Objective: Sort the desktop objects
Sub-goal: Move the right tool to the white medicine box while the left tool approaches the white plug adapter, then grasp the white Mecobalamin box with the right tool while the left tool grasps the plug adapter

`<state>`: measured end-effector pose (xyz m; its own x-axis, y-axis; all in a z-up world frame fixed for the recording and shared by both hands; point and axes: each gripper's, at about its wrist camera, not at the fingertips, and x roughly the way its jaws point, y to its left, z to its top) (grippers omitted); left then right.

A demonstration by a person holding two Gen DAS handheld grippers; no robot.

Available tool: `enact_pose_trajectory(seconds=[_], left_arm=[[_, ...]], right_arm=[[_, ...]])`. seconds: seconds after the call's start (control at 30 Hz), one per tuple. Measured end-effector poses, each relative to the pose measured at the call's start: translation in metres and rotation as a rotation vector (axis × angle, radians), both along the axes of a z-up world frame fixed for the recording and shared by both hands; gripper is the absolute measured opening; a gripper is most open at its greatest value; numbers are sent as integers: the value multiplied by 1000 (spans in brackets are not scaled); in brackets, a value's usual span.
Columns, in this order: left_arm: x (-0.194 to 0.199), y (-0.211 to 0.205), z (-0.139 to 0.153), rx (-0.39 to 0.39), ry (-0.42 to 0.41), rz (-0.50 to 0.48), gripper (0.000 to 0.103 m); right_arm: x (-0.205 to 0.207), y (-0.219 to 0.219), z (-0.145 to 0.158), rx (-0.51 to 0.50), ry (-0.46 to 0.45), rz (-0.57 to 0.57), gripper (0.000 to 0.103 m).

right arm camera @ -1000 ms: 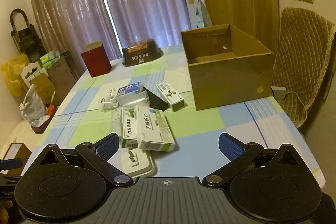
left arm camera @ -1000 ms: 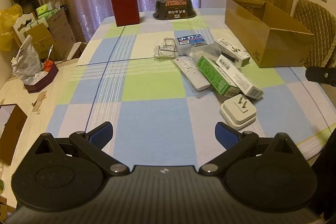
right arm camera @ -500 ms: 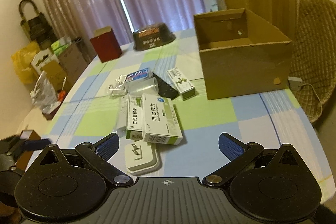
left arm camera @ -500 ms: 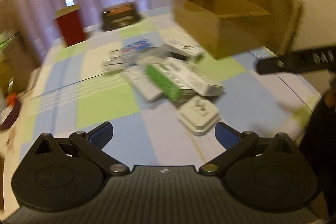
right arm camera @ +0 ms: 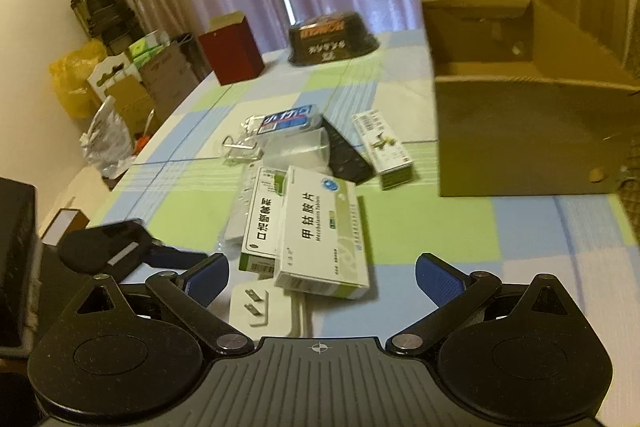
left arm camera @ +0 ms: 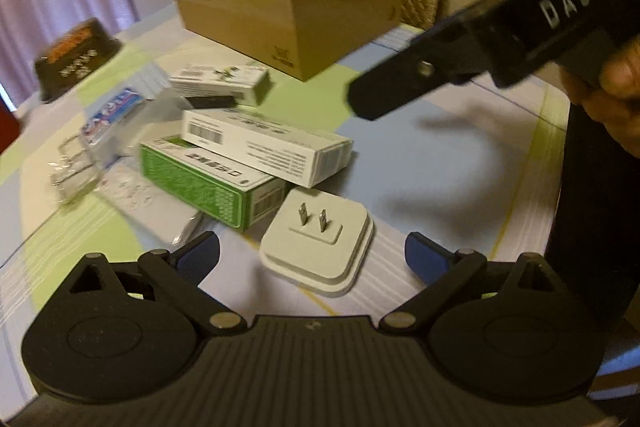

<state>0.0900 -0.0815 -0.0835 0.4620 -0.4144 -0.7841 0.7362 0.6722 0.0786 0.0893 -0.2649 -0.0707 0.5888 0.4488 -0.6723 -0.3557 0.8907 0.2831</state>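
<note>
Left tongs (left arm camera: 312,257): your blue pads stand wide apart and grip nothing; they hang low over the near edge of the desk (left arm camera: 432,163).
Right tongs (right arm camera: 322,277): likewise spread apart and empty, held above the near end of the pile.
White plug adapter (left arm camera: 318,241): lies flat, prongs up, between your left pads and just beyond them; in the right view it sits just past the left pad.
Green-sided box (left arm camera: 208,179): just beyond the adapter, its near corner touching or almost touching it.
White medicine box (left arm camera: 264,151): rests tilted on top of the green-sided box.
White remote (left arm camera: 148,203): left of the green-sided box, partly under it.
Far pile: a small white-and-green carton (left arm camera: 220,83), a blue-labelled pack (left arm camera: 112,111) and a wire clip (left arm camera: 74,167), all blurred.
Cardboard box (left arm camera: 288,3): open-topped, far right of the pile, well apart from both tongs.
Far end of desk: a dark bowl (right arm camera: 334,37) and a red box (right arm camera: 232,53).
Your hand (left arm camera: 612,99): at right in the left view, holding the other black tool.
</note>
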Motion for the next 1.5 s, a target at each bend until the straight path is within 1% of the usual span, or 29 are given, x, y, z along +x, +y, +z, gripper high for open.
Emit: enact_pose_trajectory(seconds=[0.1,0.13,0.17,0.2,0.33,0.4,0.47,0.5,0.57,0.63,0.77,0.93,1.0,1.07,1.17,1.33,1.43,1.47,1.5], left_arm=[[8,-2,-12,1,21,-38,91],[10,-3,-15,-1,27,-45,87],[11,-3,-18,-4,31,-50,86],[12,-3,-19,-7,35,-54,86],[17,-2,-26,-18,52,-61,86],[19,-1,-29,-21,64,-53,82],[20,0,-31,-26,76,-42,75],[20,1,-31,-29,80,-37,74],[19,2,-29,-41,86,-23,67],[19,4,-27,-50,93,-5,63],[13,4,-24,-31,82,20,63],[6,4,-22,-41,93,63,63],[6,4,-22,-47,88,73,64],[8,3,-22,-53,85,80,67],[10,2,-22,-60,85,70,72],[12,-3,-24,-32,79,19,72],[12,-6,-24,-13,76,-8,70],[11,-7,-24,-8,76,-13,66],[10,-8,-25,-2,74,-16,64]], right_arm=[[14,3,-10,8,13,22,102],[18,3,-13,10,18,28,101],[23,3,-17,17,31,32,92],[28,4,-21,24,44,37,89],[46,4,-33,49,83,49,89],[53,4,-36,70,95,45,89],[61,4,-39,92,108,41,89],[64,3,-41,103,114,38,89],[72,3,-44,123,128,32,89],[78,2,-49,128,151,19,89],[88,2,-57,159,199,17,89],[93,3,-60,187,229,25,88],[94,3,-61,191,243,20,76],[95,2,-62,197,259,11,76],[94,4,-62,181,257,16,76],[95,6,-64,175,269,14,76],[96,7,-66,179,278,10,76],[96,7,-66,178,276,10,76],[95,8,-66,173,275,10,71]])
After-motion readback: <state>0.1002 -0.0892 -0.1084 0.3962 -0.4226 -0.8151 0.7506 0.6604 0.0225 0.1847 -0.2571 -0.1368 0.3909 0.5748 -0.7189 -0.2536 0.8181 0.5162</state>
